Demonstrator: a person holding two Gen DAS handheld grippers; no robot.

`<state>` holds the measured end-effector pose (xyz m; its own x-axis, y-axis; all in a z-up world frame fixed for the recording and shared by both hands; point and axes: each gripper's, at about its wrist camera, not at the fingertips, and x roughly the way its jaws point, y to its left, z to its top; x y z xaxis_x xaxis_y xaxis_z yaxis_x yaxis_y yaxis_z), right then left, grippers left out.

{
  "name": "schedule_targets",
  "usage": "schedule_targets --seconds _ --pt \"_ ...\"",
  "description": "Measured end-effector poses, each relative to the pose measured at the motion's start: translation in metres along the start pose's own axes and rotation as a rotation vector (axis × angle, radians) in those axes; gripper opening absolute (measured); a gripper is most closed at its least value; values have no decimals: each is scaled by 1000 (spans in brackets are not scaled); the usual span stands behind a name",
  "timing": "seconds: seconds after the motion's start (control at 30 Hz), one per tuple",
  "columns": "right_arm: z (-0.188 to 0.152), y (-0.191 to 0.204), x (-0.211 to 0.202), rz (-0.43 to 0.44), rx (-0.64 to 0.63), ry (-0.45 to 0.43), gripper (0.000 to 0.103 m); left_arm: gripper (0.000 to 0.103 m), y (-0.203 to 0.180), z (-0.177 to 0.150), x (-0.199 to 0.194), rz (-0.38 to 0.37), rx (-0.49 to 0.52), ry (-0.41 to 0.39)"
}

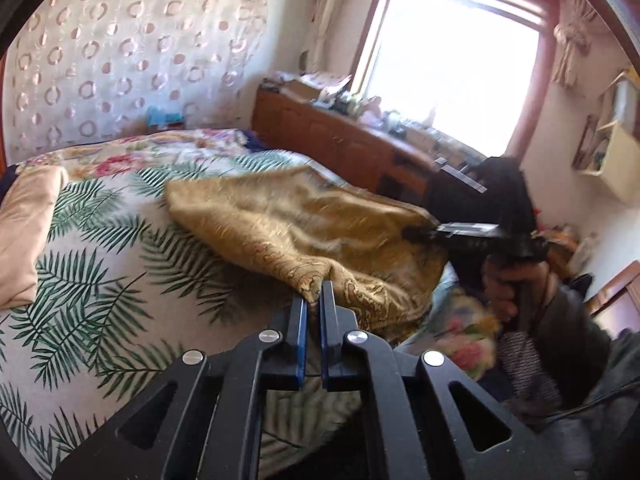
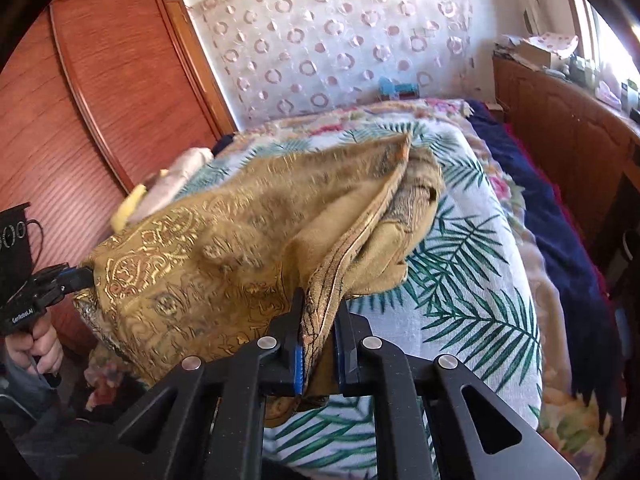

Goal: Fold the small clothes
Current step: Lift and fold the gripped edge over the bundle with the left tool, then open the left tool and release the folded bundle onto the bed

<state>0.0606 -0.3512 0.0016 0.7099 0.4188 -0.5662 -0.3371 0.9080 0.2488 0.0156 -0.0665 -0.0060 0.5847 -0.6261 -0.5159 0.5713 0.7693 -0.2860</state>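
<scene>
From the left wrist view, I am looking along my left hand-held gripper [image 1: 314, 292]. Its two fingers are pinching one corner of the gold cloth [image 1: 288, 216]. I am holding that corner up, I think, so the cloth hangs open and I can fold it neatly. The cloth is stretching from this corner over the bed [image 1: 100, 248] with the green leaf sheet, and its far end is resting on the sheet. To the right of the cloth, the right hand-held gripper [image 1: 412, 233] is biting another corner. The picture is blurry there. A pale pillow [image 1: 28, 232] is lying on the bed, well away from the cloth on its left side.

From the right wrist view, my right hand-held gripper [image 2: 318, 316] is closing on a folded edge of the gold cloth [image 2: 224, 248]. The edge is running down between the two fingers. The cloth is shiny gold with swirly patterns, and its inside looks plain and soft. It is bunching up and sagging in the middle. At the left end of the cloth, the left hand-held gripper [image 2: 86, 276] is holding the other corner. I think both ends are lifted so the cloth can be pulled flat over the bed [image 2: 460, 272].
</scene>
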Motion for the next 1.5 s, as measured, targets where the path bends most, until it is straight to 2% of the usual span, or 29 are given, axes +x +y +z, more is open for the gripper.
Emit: schedule_targets --seconds 0.33,0.47,0.57,0.73,0.83,1.0,1.1,1.27,1.33,1.4,1.5 --pt "-13 4 -60 128 46 -89 11 5 -23 19 -49 -25 42 -122" --pt "-7 -10 -58 122 50 -111 11 5 -6 31 -33 6 20 -128" --pt "8 -14 -37 124 90 -123 11 5 14 46 -7 84 12 -118" --pt "32 -18 7 50 111 -106 12 5 43 67 34 191 12 -73" --pt "41 -15 27 -16 115 -105 19 6 62 72 58 233 -7 -46" --pt "50 -19 47 -119 115 -109 44 6 77 71 81 254 -36 -5" --pt "53 -15 41 -201 97 -150 50 20 77 70 84 259 -33 -4" --pt "41 0 36 -196 20 -185 50 64 75 70 73 239 -44 -42" --pt "32 5 39 -183 -7 -176 50 78 76 68 67 225 -54 -53" --pt "23 6 44 -181 -31 -155 51 79 77 63 64 222 -65 -58" --pt "15 6 57 -194 -58 -106 51 79 79 55 70 236 -75 -26"
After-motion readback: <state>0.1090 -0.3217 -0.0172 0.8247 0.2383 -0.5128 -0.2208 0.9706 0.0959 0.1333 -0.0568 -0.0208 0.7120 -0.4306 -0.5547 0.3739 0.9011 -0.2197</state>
